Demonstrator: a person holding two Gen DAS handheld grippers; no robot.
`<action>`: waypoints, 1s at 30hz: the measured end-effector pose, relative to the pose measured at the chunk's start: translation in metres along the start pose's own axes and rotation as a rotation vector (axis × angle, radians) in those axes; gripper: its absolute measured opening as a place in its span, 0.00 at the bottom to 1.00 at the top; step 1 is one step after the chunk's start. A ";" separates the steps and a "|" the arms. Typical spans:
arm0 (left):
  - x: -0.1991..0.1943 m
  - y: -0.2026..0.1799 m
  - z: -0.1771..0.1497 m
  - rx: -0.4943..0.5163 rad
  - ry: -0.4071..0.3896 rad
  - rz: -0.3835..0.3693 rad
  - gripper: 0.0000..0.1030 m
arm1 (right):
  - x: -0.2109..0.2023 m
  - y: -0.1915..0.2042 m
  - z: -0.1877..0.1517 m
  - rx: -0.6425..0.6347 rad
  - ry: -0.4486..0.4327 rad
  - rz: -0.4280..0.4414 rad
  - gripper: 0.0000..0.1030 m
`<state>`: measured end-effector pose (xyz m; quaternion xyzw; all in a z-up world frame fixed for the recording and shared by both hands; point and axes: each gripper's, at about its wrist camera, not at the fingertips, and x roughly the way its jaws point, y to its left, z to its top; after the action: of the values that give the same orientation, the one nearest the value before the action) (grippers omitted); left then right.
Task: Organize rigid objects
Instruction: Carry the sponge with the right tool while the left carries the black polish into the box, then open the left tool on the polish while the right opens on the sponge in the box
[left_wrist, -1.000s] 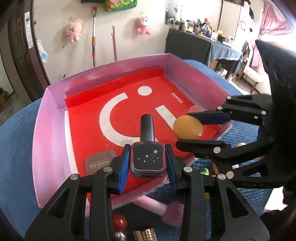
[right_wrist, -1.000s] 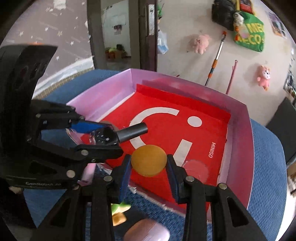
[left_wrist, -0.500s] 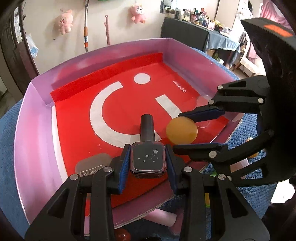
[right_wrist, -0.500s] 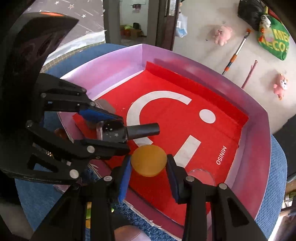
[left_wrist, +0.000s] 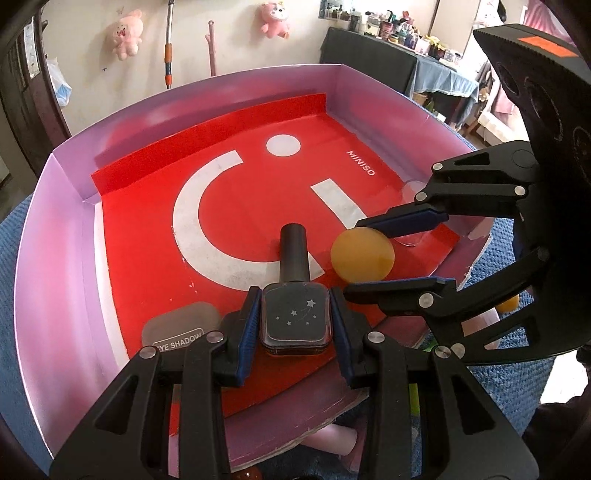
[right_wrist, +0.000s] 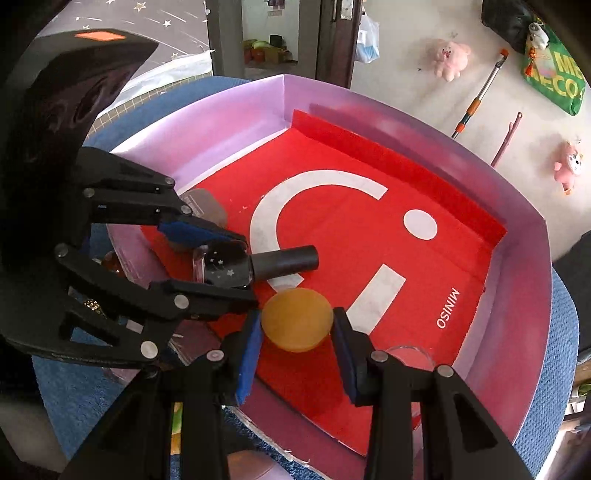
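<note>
My left gripper (left_wrist: 294, 317) is shut on a dark nail polish bottle (left_wrist: 293, 314) with star marks and a black cap, held low over the near edge of the red-lined pink tray (left_wrist: 74, 206). My right gripper (right_wrist: 297, 336) is shut on an orange round disc (right_wrist: 296, 319), also low over the tray's near edge. In the left wrist view the right gripper (left_wrist: 354, 254) and disc (left_wrist: 362, 254) sit just right of the bottle. In the right wrist view the left gripper (right_wrist: 236, 266) with the bottle (right_wrist: 258, 264) is just left of the disc.
A grey eye shadow case (left_wrist: 177, 330) lies in the tray's near left corner. A clear round lid (right_wrist: 410, 354) lies in the tray by the right gripper. The tray (right_wrist: 517, 295) rests on a blue cloth (right_wrist: 561, 362). Small items lie on the cloth below both grippers.
Both grippers have moved forward and down over the tray with their objects. Each still holds its object.
</note>
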<state>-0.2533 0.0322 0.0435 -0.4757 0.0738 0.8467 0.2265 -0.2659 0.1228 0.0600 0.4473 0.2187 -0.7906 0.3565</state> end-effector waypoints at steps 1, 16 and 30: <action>0.000 0.000 0.000 0.000 -0.001 0.000 0.33 | 0.000 0.000 0.000 0.001 0.000 0.001 0.39; -0.001 0.000 -0.001 0.002 -0.001 0.003 0.34 | 0.003 0.000 0.000 -0.002 0.010 0.001 0.40; -0.009 0.004 0.001 -0.005 -0.028 0.031 0.44 | 0.000 0.001 0.002 0.004 0.002 -0.002 0.49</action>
<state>-0.2520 0.0266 0.0513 -0.4630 0.0759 0.8570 0.2130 -0.2663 0.1206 0.0613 0.4486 0.2179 -0.7909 0.3546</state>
